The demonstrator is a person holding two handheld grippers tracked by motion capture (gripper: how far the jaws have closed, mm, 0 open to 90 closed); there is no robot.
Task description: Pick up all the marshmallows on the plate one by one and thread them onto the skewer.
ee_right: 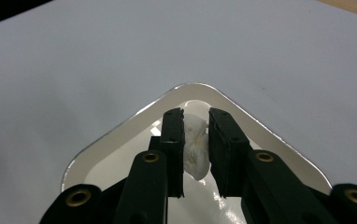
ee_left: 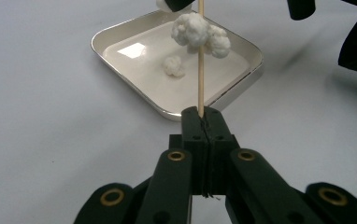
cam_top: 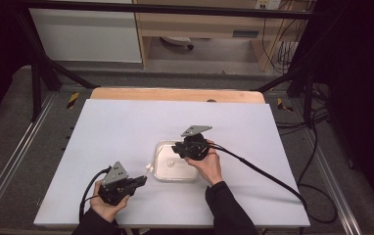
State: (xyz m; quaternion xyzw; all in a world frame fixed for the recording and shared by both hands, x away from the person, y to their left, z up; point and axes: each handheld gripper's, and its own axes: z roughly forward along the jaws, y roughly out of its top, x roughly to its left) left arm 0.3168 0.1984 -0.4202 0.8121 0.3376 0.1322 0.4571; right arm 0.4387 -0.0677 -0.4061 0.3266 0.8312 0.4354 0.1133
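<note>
Above the tray's [ee_right: 120,135] rim, right hand-held gripper [ee_right: 196,140] grips popcorn [ee_right: 196,144]; left hand-held gripper [ee_left: 203,122] clamps skewer [ee_left: 201,60].

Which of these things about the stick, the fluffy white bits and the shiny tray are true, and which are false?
1. The left hand-held gripper is shut on a thin wooden stick. True.
2. The stick is bare. False: white fluffy pieces are threaded on it.
3. The right hand-held gripper pinches a white piece over the tray. True.
4. The tray is round and blue. False: it is a silvery, rounded square.
5. One white piece lies loose in the tray. True.
6. The tray sits on bare wood. False: it rests on the pale tabletop.
</note>
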